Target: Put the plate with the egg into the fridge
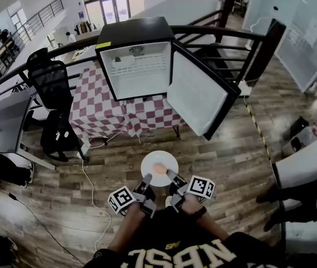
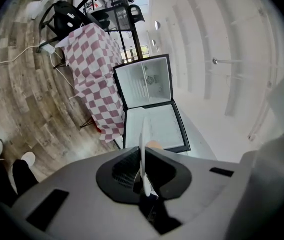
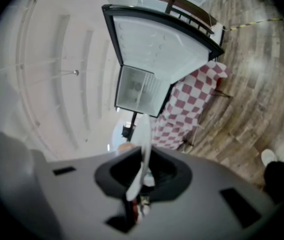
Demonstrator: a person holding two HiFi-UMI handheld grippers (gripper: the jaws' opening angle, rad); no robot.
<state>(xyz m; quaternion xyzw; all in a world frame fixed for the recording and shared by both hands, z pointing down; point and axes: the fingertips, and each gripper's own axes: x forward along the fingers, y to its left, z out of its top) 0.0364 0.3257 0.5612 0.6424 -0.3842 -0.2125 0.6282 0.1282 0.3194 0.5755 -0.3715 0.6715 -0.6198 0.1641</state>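
Observation:
A white plate with an orange-yellow egg on it is carried level above the wooden floor, held by both grippers. My left gripper is shut on the plate's near-left rim, and my right gripper is shut on its near-right rim. In the left gripper view the plate shows edge-on between the jaws with the egg beside it; the right gripper view shows the plate the same way. The small black fridge stands ahead on a checkered table, its door swung open to the right and its white inside bare.
The fridge sits on a red-and-white checkered tablecloth. A black office chair and a grey desk stand at the left. A white cable runs over the floor. A black railing passes behind. People's legs show at the right.

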